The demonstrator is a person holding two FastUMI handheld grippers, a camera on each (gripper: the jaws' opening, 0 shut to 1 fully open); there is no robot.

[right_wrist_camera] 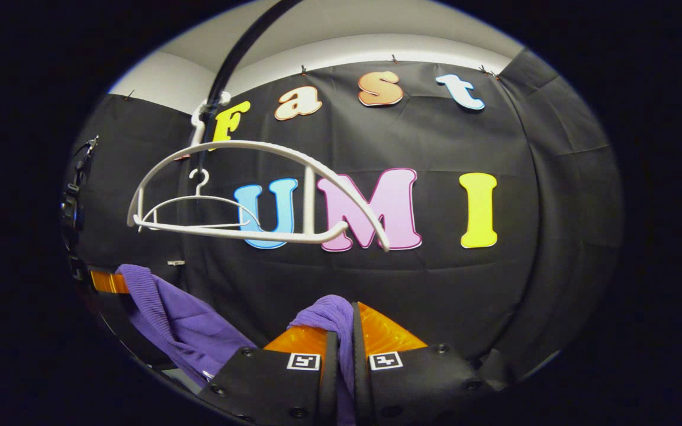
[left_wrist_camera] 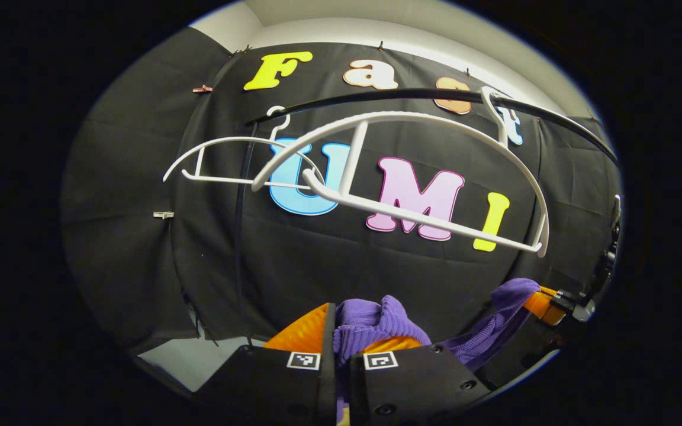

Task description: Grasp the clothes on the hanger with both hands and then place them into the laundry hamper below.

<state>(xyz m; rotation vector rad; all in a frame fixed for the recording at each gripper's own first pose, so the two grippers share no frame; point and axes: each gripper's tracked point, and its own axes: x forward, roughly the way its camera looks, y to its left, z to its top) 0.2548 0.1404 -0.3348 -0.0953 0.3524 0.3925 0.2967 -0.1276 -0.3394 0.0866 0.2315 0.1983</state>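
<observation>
A purple knitted garment [left_wrist_camera: 370, 322] is bunched between the fingers of my left gripper [left_wrist_camera: 341, 349], which is shut on it. The cloth runs off to the right to my right gripper [left_wrist_camera: 545, 305], seen farther off. In the right gripper view, my right gripper [right_wrist_camera: 341, 343] is shut on another fold of the purple garment [right_wrist_camera: 332, 313], which stretches left and down to the left gripper [right_wrist_camera: 104, 281]. A bare white hanger [left_wrist_camera: 412, 177] hangs tilted on the black rail [left_wrist_camera: 412, 94] above the garment; the same hanger [right_wrist_camera: 246, 195] sits up and left in the right gripper view.
A second bare white hanger [left_wrist_camera: 222, 163] hangs farther along the rail, also seen small as the far hanger [right_wrist_camera: 199, 204]. A black upright pole [left_wrist_camera: 239, 219] stands by the booth wall. A pale patch of floor [left_wrist_camera: 187, 358] shows low left.
</observation>
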